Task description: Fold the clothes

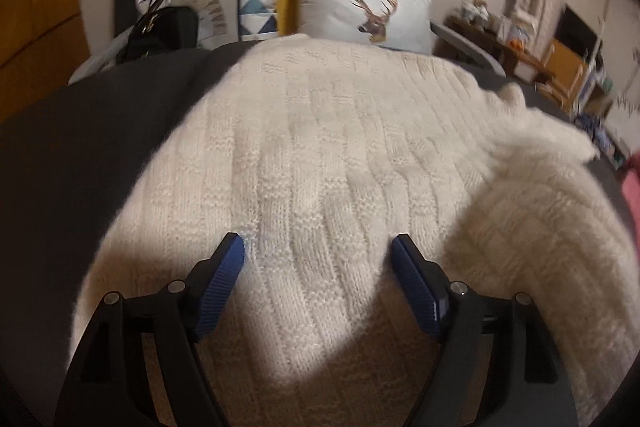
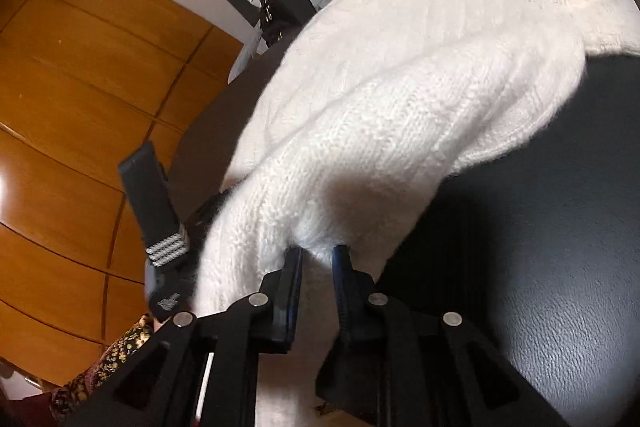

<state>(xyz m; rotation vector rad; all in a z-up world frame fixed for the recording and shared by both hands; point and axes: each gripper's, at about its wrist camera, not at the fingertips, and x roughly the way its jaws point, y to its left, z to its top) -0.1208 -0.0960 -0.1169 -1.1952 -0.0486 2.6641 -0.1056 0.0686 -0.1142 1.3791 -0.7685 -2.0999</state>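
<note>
Right gripper [image 2: 316, 253] fingers pinch the sweater [image 2: 400, 99], its hem hidden.

deer pillow [image 1: 368, 17] | triangle pillow [image 1: 258, 7] | black handbag [image 1: 162, 31] | wooden wardrobe [image 2: 80, 107]

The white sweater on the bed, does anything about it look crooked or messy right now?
Yes. The white sweater lies mostly flat on the dark bedspread, but its right side is bunched into a rumpled hump. The right gripper pinches a lifted fold of knit; the left gripper hovers open above it.
</note>
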